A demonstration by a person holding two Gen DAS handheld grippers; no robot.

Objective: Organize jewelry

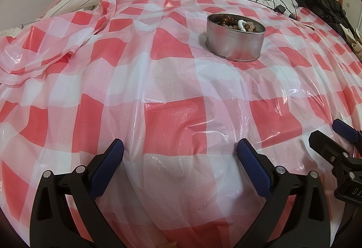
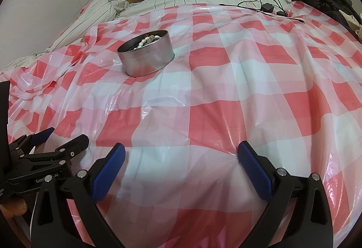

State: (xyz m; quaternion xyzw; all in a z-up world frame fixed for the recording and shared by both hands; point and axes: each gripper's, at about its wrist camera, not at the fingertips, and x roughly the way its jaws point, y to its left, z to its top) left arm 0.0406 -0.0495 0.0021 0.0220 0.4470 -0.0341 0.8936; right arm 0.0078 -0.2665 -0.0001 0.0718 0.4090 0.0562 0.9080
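I have both tongs, left [image 1: 180, 157] and right [image 2: 181, 158], gaping wide and holding nothing, near the bead-filled tin [image 1: 235, 38] on the checkered sheet [image 1: 176, 121].

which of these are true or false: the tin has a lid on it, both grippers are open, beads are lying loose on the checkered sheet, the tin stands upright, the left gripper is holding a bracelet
1. The tin has a lid on it. False: the round metal tin is open at the top, with no lid in view.
2. Both grippers are open. True: the left gripper and the right gripper both have their fingers spread wide.
3. Beads are lying loose on the checkered sheet. False: the bead bracelets sit inside the tin; none show on the red and white checkered sheet.
4. The tin stands upright. True.
5. The left gripper is holding a bracelet. False: nothing is between its fingers.
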